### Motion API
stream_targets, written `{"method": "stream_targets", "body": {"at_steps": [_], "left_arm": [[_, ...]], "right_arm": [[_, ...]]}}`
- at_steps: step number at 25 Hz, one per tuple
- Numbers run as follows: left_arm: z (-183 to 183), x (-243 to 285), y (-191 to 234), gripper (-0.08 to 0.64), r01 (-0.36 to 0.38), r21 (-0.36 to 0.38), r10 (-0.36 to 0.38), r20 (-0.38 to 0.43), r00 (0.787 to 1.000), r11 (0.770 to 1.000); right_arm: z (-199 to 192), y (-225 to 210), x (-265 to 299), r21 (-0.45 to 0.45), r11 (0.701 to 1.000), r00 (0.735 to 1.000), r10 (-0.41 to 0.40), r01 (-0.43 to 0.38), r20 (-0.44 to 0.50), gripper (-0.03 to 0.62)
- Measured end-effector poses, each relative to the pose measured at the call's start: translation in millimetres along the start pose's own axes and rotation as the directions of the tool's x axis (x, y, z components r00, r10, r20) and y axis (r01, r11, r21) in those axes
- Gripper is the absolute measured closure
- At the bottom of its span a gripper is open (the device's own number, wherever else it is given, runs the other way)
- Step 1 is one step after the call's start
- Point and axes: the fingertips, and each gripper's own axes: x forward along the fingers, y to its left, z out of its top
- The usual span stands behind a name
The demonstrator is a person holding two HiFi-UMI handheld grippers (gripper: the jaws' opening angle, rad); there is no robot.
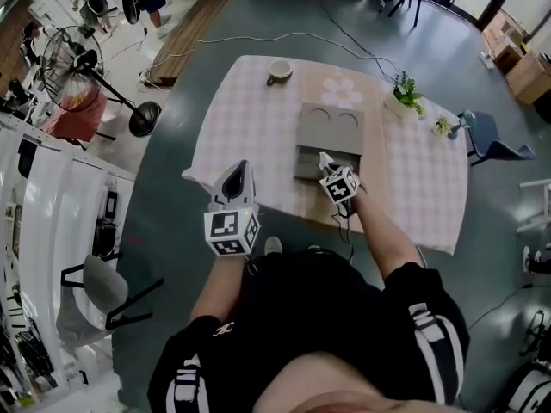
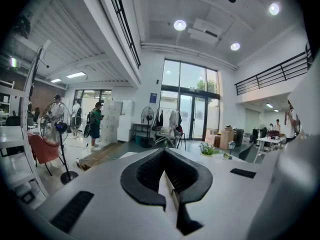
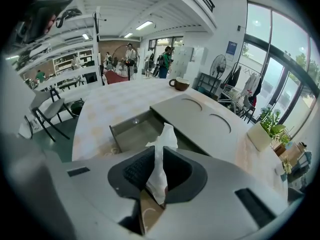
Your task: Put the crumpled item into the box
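A grey box (image 1: 331, 126) stands on the checked table (image 1: 250, 119), its drawer (image 3: 131, 130) pulled out toward me and showing a bare bottom. My right gripper (image 3: 159, 153) hovers just over the drawer's near edge, shut on a crumpled white tissue (image 3: 163, 143) that sticks up between the jaws. From the head view, the right gripper (image 1: 325, 162) sits over the drawer (image 1: 320, 165). The left gripper (image 1: 233, 181) hangs off the table's near-left edge, jaws together with nothing held; the left gripper (image 2: 164, 154) points out over the table into the room.
A cup (image 1: 279, 70) stands at the table's far side, a flower-shaped mat (image 1: 343, 91) behind the box, and a small potted plant (image 1: 403, 90) at the far right. A standing fan (image 1: 79, 65) and a cable lie on the floor to the left.
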Motion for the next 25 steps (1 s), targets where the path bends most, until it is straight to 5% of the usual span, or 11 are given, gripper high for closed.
{"method": "stream_targets", "body": {"at_steps": [10,18,21,25], "left_arm": [[-4.0,5.2,-4.1,0.563,0.031,0.006,-0.031,-0.007,1.0,1.0],[0.4,21.7,-13.4,0.563,0.083,0.016,-0.083,0.001,0.997,0.996],[0.7,31.1,-23.5,0.563,0.119,0.021,-0.119,-0.005,0.993,0.993],[3.0,46.0,-42.8,0.563,0.171,0.029,-0.171,-0.002,0.985,0.985]], "right_arm": [[-2.1,-0.4,2.2,0.033,0.999,0.999,0.005,-0.006,0.034,0.495],[14.4,-23.4,-30.5,0.211,0.976,0.985,-0.086,0.054,0.147,0.492],[36.6,-39.7,-58.2,0.306,0.95,0.955,-0.15,0.068,0.255,0.492],[72.0,-66.4,-113.0,0.364,0.921,0.861,-0.293,0.138,0.415,0.493]]}}
